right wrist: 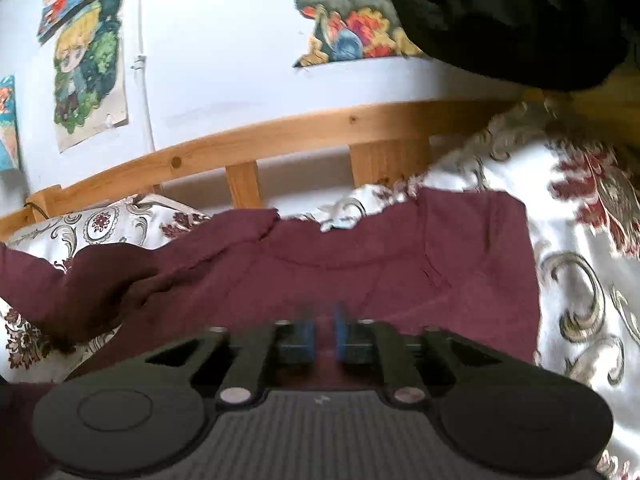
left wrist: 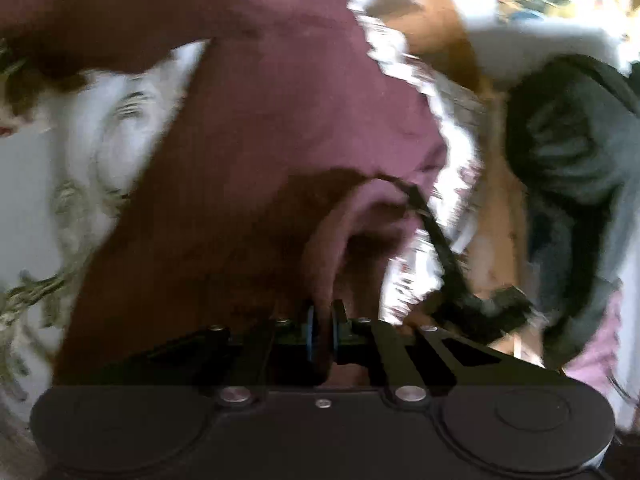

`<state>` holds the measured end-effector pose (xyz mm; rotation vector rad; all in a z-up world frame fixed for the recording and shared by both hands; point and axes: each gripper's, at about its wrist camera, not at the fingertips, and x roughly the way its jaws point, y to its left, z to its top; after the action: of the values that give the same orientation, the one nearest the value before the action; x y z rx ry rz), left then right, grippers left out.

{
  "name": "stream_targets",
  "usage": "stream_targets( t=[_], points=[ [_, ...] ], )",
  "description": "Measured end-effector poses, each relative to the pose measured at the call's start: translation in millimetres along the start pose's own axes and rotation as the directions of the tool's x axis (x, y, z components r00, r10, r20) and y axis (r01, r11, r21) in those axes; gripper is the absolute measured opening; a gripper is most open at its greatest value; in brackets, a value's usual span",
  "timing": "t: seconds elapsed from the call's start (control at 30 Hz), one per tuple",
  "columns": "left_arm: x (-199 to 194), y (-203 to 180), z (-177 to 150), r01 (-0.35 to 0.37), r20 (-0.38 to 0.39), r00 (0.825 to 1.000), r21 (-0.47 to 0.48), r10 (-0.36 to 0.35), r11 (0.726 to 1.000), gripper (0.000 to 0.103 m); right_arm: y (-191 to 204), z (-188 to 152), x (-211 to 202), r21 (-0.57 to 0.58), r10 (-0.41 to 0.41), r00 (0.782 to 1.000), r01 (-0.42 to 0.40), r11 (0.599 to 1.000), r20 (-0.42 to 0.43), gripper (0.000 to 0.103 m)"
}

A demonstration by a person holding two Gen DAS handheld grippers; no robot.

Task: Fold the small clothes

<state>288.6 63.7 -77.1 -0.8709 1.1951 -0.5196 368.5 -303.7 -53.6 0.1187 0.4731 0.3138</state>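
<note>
A maroon t-shirt (left wrist: pixel 280 112) lies spread on a floral bedspread (left wrist: pixel 48 184). It also shows in the right wrist view (right wrist: pixel 360 268), neckline toward the far side. My left gripper (left wrist: pixel 322 328) is shut on a raised fold of the maroon t-shirt, which bulges up just ahead of the blue pads. My right gripper (right wrist: pixel 322 332) is shut on the near edge of the same shirt, with cloth between its blue pads. The left view is blurred by motion.
A dark grey garment (left wrist: pixel 572 184) lies at the right, with a black strap (left wrist: pixel 440 248) near my left gripper. A wooden bed rail (right wrist: pixel 304 132) runs behind the bedspread (right wrist: pixel 580 280). Posters (right wrist: pixel 88 68) hang on the white wall. A black garment (right wrist: pixel 520 12) hangs upper right.
</note>
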Motion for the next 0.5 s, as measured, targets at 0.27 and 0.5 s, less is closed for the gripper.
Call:
stream_targets(
  t=[0.27,0.5],
  points=[
    [3.8,32.0,10.6,-0.101,0.047,0.993,-0.113,0.107,0.989,0.009,-58.3,-2.5,-31.4,0.079,-0.155,0.987,0.158,0.984,-0.040,0.090],
    [7.7,44.4,14.7,-0.131,0.019,0.991,-0.112,0.133,0.985,0.013,-92.5,-14.6,-35.9,0.153,-0.119,0.988,0.134,0.979,-0.102,0.085]
  ],
)
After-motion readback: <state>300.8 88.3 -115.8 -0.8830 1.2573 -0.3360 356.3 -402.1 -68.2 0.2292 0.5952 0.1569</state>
